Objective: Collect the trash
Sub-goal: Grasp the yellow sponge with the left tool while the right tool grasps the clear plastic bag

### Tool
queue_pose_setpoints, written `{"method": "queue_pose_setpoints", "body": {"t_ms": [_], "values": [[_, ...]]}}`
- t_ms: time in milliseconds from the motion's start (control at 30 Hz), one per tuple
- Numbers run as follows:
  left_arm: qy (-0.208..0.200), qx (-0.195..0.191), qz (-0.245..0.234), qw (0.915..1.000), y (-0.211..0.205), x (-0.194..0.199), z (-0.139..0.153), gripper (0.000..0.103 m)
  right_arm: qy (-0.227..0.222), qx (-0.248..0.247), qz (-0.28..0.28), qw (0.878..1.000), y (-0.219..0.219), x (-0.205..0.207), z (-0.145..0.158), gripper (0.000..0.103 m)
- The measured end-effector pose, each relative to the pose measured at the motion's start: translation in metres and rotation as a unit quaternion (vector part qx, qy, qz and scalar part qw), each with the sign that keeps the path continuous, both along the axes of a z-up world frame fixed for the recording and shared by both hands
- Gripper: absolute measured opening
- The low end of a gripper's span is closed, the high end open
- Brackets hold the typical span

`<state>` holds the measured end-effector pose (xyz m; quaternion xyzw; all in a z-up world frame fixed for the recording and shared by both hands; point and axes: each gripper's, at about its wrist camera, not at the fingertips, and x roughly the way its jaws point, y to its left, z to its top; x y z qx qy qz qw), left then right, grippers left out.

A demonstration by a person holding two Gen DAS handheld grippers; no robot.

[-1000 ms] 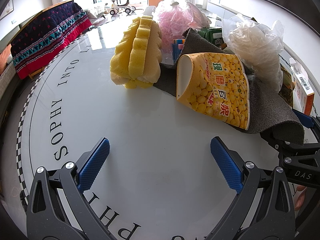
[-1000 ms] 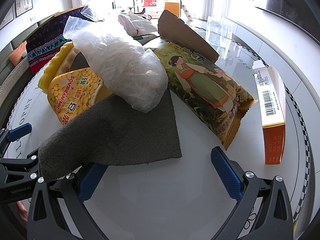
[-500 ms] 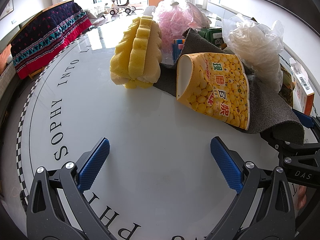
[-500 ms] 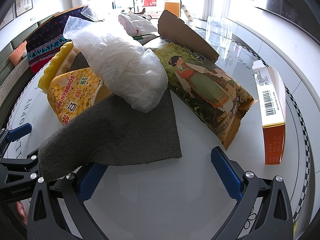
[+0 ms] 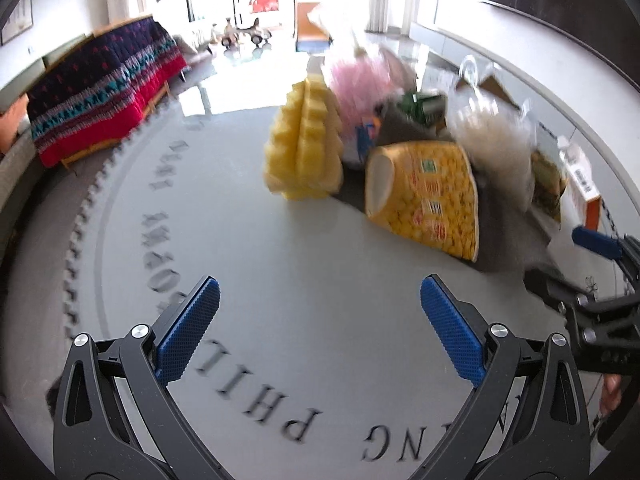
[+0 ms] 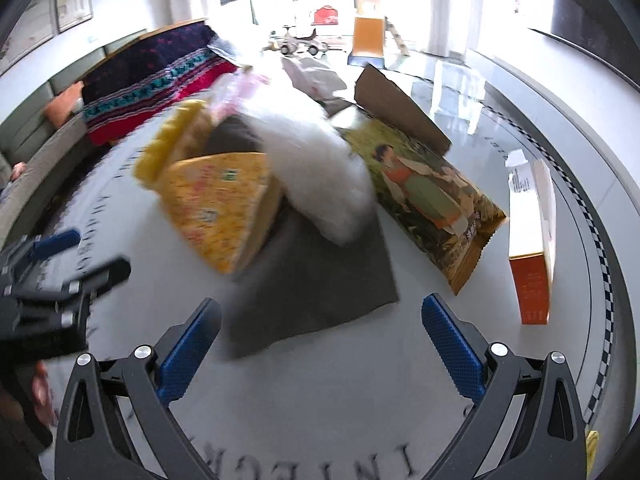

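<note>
A pile of trash lies on the round white table: a yellow corn-print carton, a yellow sponge, a grey cloth, a clear plastic bag, a pink bag, a printed snack bag and an orange box. My left gripper hangs open over bare table, short of the carton. My right gripper is open too, just behind the cloth's near edge. Nothing sits between either pair of fingers.
A brown cardboard flap stands behind the snack bag. A sofa with a red and dark patterned blanket lies beyond the table's left rim. Black lettering rings the tabletop. The right gripper shows at the left wrist view's right edge.
Both grippers have lifted and pulled back from the pile, so it looks smaller and blurred. The grey cloth's edge no longer covers the right gripper's left finger. Both stay open.
</note>
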<state>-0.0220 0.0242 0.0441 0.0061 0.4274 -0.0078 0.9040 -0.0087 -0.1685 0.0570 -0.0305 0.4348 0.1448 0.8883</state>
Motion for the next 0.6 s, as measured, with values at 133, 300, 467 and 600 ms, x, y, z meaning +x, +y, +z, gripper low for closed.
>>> {"method": "queue_pose_setpoints", "body": {"t_ms": [133,300,467,600], "values": [[-0.018,-0.005,0.006,0.9998,0.012,-0.001,0.023,0.097,-0.004,0.02,0.036,0.999,0.013,-0.009,0.019,0.1],[-0.018,-0.025,0.007,0.9995,0.015,0.005,0.029,0.097,-0.026,0.006,0.074,0.997,0.032,-0.012,0.047,0.094],[-0.017,-0.04,0.011,0.999,0.022,0.02,0.031,0.097,-0.002,-0.023,0.079,0.997,0.039,0.035,0.042,0.07],[-0.007,-0.038,0.013,0.9992,0.024,0.046,0.03,0.097,0.016,-0.05,0.083,0.995,0.047,0.064,0.02,0.063]]}}
